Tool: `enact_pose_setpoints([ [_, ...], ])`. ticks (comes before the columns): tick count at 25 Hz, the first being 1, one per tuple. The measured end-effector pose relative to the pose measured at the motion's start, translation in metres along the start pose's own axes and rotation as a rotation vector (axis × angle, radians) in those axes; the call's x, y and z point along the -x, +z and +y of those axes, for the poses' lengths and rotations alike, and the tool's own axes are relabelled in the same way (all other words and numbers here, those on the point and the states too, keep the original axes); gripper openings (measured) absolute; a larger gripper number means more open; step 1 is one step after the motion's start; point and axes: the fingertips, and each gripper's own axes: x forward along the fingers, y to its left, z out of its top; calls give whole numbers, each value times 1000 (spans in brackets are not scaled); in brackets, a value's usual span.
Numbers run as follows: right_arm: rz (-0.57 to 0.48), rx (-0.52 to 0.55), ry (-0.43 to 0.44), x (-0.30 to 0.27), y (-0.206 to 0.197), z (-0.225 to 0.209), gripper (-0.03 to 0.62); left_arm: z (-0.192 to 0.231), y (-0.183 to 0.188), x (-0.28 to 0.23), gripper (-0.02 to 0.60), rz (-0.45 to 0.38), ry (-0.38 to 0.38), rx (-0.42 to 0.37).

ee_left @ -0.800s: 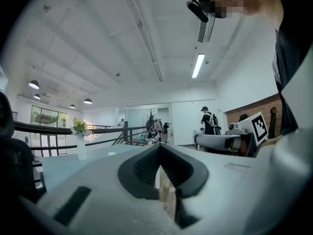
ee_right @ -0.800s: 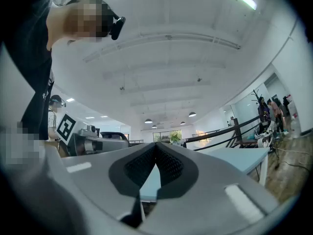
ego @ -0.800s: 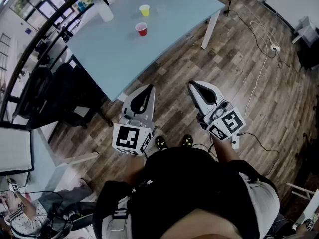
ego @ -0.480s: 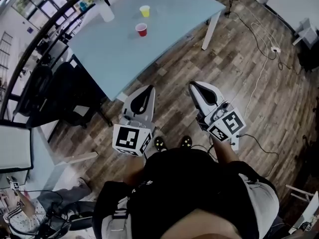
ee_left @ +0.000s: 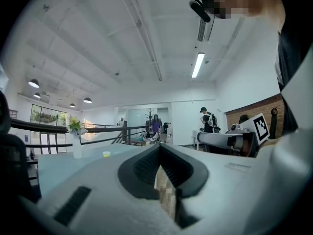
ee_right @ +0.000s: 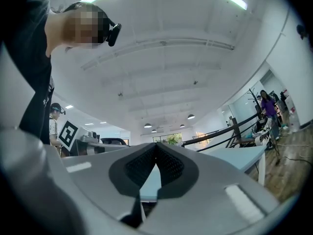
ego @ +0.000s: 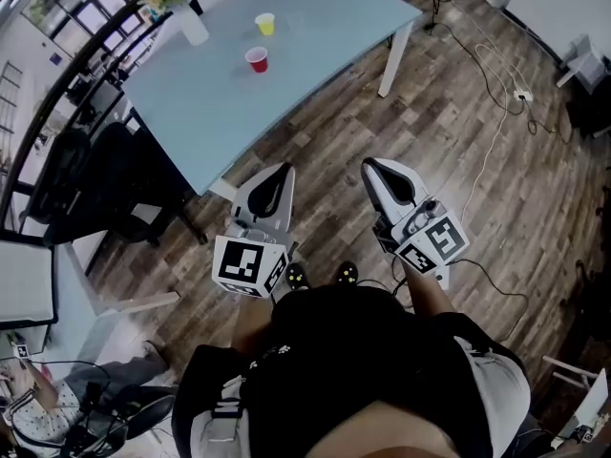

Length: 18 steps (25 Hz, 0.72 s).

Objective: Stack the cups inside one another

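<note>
clenched on nothing, side by side over wood floor [ego: 449, 132]: left gripper [ego: 283, 170], right gripper [ego: 371, 164]. well ahead of the fingers [ego: 272, 194], upright on blue table [ego: 325, 17]: red cup [ego: 256, 59], then yellow cup [ego: 264, 24] beyond, apart.

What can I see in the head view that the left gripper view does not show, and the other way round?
Only the head view shows the red cup and the person's shoes. Only the left gripper view shows the ceiling lamps and people standing far behind. Both show the yellow cup, the vase of flowers, the blue table and the right claw.
</note>
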Motion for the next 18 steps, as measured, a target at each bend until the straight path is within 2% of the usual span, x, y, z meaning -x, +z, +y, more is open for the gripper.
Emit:
enact_pose_setpoints([
  [10,21,1,-5,43,2,-29,3,-42,-4,-25,-12,8,-9,-16],
  [18,38,-21,-13,48,-6,-40,3,-46,-7,-35,-12,24,-12,-21],
])
